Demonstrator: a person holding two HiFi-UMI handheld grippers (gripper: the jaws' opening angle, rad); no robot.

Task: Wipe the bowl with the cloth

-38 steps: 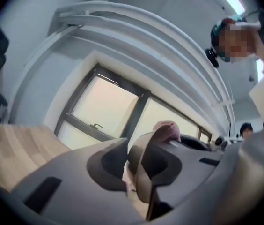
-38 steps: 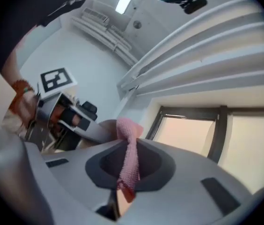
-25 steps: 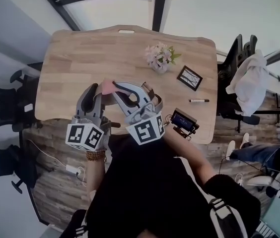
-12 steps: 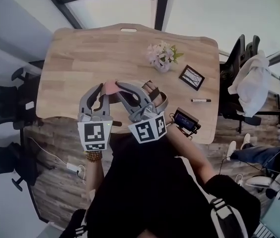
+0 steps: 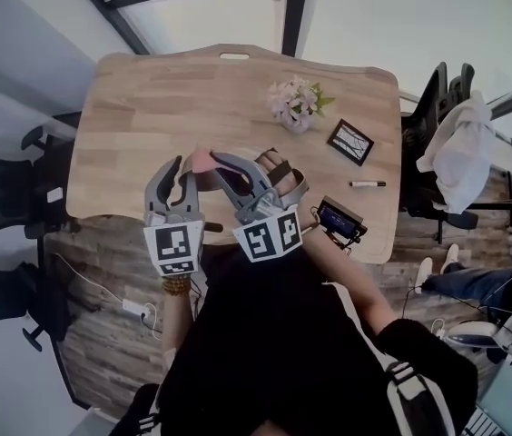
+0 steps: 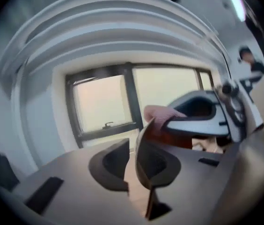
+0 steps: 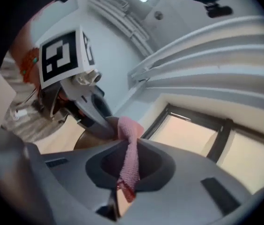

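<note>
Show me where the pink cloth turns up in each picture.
Head view: pink cloth left of centre, over the table.
Left gripper view: pink cloth right of centre.
Right gripper view: pink cloth lower centre.
Shared landmark: the right claw pinching it.

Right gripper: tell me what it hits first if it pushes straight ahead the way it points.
Probably the brown bowl, just beyond the pink cloth clamped in the right gripper. Its wall sits close by that line, though depth is hard to judge.
</note>
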